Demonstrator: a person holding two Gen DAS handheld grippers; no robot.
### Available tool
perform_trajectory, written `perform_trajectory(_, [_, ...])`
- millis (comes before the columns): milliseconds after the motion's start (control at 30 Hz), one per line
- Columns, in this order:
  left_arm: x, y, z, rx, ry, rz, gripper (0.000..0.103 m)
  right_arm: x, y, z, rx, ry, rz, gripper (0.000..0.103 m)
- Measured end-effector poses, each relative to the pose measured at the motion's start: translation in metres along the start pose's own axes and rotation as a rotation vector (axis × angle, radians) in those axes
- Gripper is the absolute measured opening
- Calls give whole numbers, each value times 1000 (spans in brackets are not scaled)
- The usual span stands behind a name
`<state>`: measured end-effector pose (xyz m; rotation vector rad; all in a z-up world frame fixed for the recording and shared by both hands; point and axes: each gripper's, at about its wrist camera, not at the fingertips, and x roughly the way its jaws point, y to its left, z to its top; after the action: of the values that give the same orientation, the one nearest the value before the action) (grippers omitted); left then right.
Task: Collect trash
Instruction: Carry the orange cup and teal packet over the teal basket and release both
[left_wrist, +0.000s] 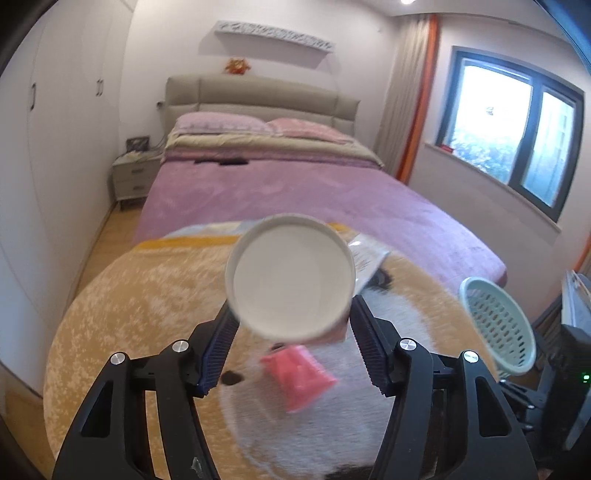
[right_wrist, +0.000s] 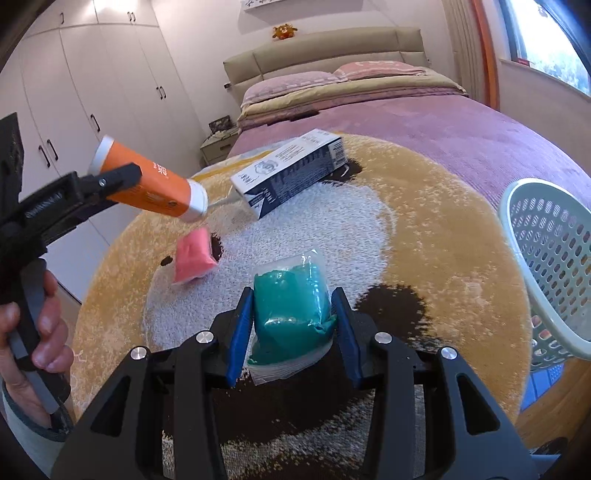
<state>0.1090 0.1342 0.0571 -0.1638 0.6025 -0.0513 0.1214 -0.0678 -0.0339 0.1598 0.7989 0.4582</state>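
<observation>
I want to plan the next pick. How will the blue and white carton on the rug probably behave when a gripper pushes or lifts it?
The carton lies on a flat side on the rug, so it probably slides, not rolls. Its edges look straight and undented, so it is likely fairly stiff. A straw seems to stick out, so it may be empty and light.

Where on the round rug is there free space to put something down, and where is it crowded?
Free: the beige rim of the round rug between the milk carton and the laundry basket, and the dark patch right of the teal bag. Crowded: the white centre at left, where the pink bag, the carton and the orange tube are close together.
</observation>
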Motion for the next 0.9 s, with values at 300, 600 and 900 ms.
perform_trajectory(300, [-13,-67,12,94,-62,-119,36,-38,-44,18,66,-75,-27,39])
perform_trajectory(600, [56,-123,-17,188,159,-154,33,-54,-91,17,111,-90,-58,39])
perform_trajectory(900, [77,-131,-25,206,305,-385,73,-61,-125,3,179,-80,-63,39])
